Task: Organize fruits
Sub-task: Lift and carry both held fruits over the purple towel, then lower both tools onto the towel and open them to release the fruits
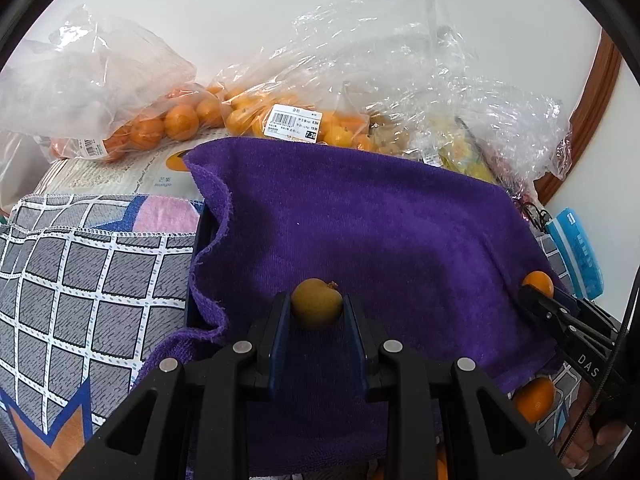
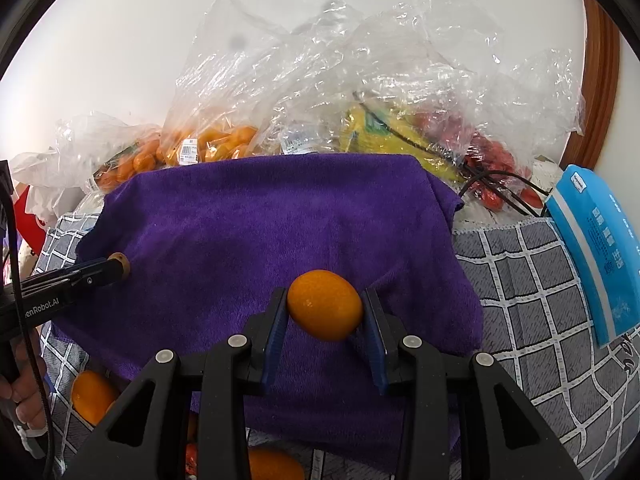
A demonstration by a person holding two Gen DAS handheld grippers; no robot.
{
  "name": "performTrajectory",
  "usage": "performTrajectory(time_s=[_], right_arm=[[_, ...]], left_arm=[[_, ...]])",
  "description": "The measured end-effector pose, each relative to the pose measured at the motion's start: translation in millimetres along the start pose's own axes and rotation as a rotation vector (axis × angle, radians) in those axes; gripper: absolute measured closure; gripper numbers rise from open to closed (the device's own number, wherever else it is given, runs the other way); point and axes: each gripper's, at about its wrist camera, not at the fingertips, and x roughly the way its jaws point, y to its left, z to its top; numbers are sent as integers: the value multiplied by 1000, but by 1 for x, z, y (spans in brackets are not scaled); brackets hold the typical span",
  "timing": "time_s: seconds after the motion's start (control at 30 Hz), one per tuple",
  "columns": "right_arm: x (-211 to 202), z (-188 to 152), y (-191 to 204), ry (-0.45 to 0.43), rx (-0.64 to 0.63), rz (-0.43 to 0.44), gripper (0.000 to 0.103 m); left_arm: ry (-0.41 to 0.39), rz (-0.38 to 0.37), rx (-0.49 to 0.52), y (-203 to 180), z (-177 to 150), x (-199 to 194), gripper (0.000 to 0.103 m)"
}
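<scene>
My left gripper (image 1: 317, 307) is shut on a small brownish-yellow fruit (image 1: 316, 302), held over a purple towel (image 1: 360, 232). My right gripper (image 2: 325, 308) is shut on an orange kumquat (image 2: 325, 305) above the same purple towel (image 2: 280, 216). In the left wrist view the right gripper (image 1: 534, 290) comes in from the right edge with its orange kumquat (image 1: 539, 282). The right wrist view shows the left gripper (image 2: 118, 268) at the left with the brownish fruit (image 2: 120, 262). Loose orange fruits lie near the towel's front edge (image 1: 534, 398) (image 2: 92, 396).
Clear plastic bags of small oranges (image 1: 176, 120) (image 2: 208, 142) lie behind the towel by the white wall. Another bag holds yellow and red fruit (image 2: 400, 136). A blue packet (image 2: 596, 248) rests at the right on a grey checked cloth (image 1: 80, 280). A brown wooden frame (image 2: 600, 80) stands at far right.
</scene>
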Motion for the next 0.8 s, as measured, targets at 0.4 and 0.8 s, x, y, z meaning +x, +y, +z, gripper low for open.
performTrajectory(time_s=[0.4, 0.8], right_arm=[[1, -3, 2, 7, -17, -8, 66], [-6, -2, 4, -18, -21, -6, 66]], left_arm=[[0, 8, 10, -1, -1, 1, 77], [-2, -18, 7, -2, -1, -2, 77]])
